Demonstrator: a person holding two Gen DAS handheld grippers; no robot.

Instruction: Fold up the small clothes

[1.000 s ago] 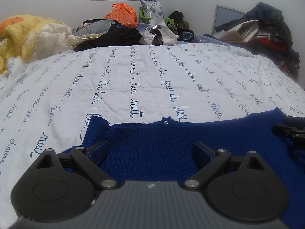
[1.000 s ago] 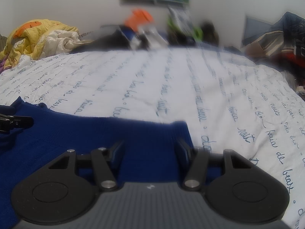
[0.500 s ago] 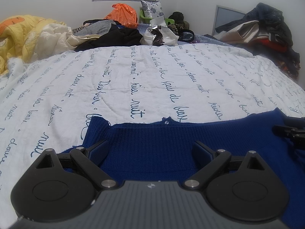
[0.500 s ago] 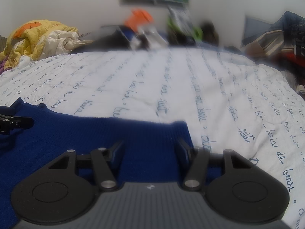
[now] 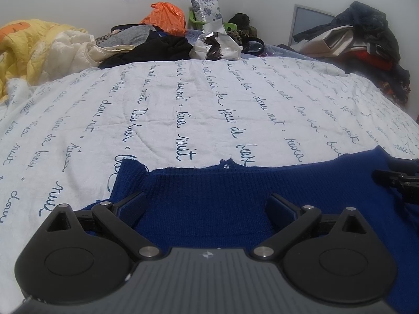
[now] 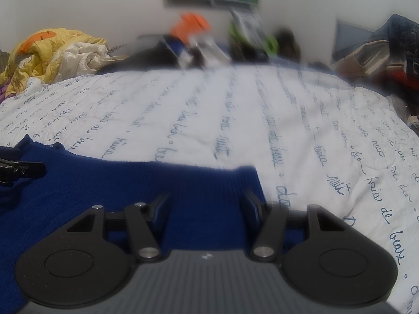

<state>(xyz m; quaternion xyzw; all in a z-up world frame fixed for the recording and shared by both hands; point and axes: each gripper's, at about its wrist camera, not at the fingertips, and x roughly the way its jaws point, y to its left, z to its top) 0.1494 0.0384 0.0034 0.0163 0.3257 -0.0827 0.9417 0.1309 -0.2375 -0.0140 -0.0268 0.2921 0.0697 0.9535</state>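
Observation:
A dark blue knit garment (image 5: 209,183) lies flat on the white bedsheet (image 5: 183,91), with a small button at its far edge. My left gripper (image 5: 207,198) hovers low over the garment's left part. Its jaws are opening wide; the knit lies beneath and between them and the pads do not press it. In the right wrist view, my right gripper (image 6: 207,196) sits over the garment's (image 6: 117,180) far right corner, fingers about half apart with flat cloth under them and nothing pinched. Each gripper's tip shows at the edge of the other's view: the right gripper (image 5: 392,179) and the left gripper (image 6: 23,170).
The sheet carries blue handwriting print and stretches far ahead. A yellow quilt (image 5: 23,47) is bunched at the far left. Black clothes (image 5: 162,48), an orange bag (image 5: 165,17) and wrappers line the far edge. A heap of clothes (image 5: 366,39) stands at the far right.
The left gripper's fingers have spread slightly wider over the blue knit. Neither hand nor the garment has moved.

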